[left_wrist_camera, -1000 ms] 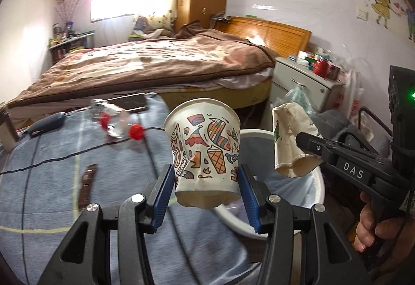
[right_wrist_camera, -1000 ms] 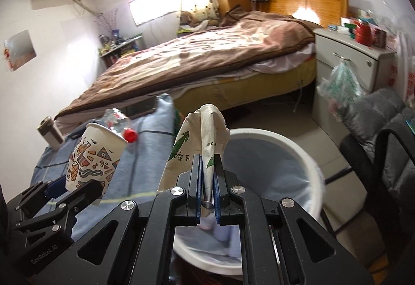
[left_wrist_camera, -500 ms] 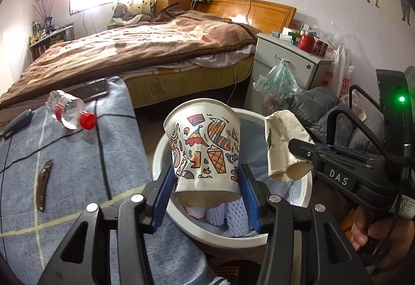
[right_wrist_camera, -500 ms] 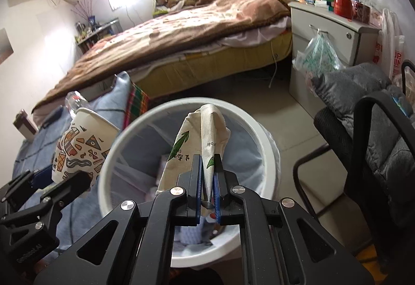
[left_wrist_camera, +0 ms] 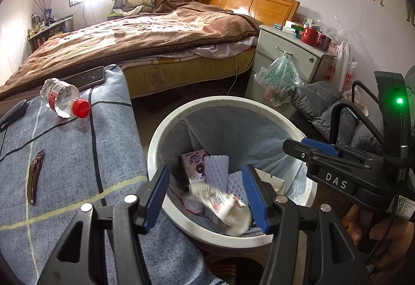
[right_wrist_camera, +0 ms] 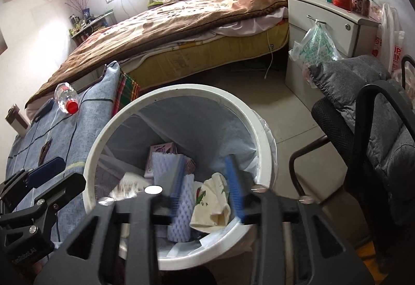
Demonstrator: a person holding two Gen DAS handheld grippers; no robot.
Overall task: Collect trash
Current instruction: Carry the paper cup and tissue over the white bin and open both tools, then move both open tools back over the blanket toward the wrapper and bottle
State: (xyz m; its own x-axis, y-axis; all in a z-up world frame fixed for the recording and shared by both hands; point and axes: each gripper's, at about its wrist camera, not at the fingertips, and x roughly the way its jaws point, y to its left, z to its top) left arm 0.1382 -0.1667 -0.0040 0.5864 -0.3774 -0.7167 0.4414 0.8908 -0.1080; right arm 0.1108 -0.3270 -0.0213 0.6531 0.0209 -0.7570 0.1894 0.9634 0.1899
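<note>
Left wrist view looked down into the round white plastic trash bin (left_wrist_camera: 166,134) with its pale blue liner, where the patterned paper cup (left_wrist_camera: 220,204), blurred, lay on its side among the rubbish between and below the left gripper (left_wrist_camera: 207,196), touching neither blue pad. The jaws of that gripper had just been opening and stood about half apart, gripping nothing. In the right wrist view the crumpled cream paper cup with green leaf print (right_wrist_camera: 211,203) lay in the bin beside white foam netting (right_wrist_camera: 181,215), seen between the pads of the right gripper (right_wrist_camera: 207,191), whose jaws had likewise just been opening and held nothing; its pads were blurred. A small purple carton (left_wrist_camera: 193,161) sat deeper in the bin at the far side. Left of the bin stood a table under a blue-grey checked cloth (left_wrist_camera: 64,155), bearing a clear plastic bottle with a red cap (left_wrist_camera: 63,101) on its side, a dark brown sachet (left_wrist_camera: 35,177) nearer, and a black phone (left_wrist_camera: 85,77) at the far edge. Beyond lay a bed with a brown blanket (left_wrist_camera: 142,33), and to the right a grey bedside cabinet (left_wrist_camera: 285,51) and a black chair draped with a grey padded jacket (right_wrist_camera: 363,93).
</note>
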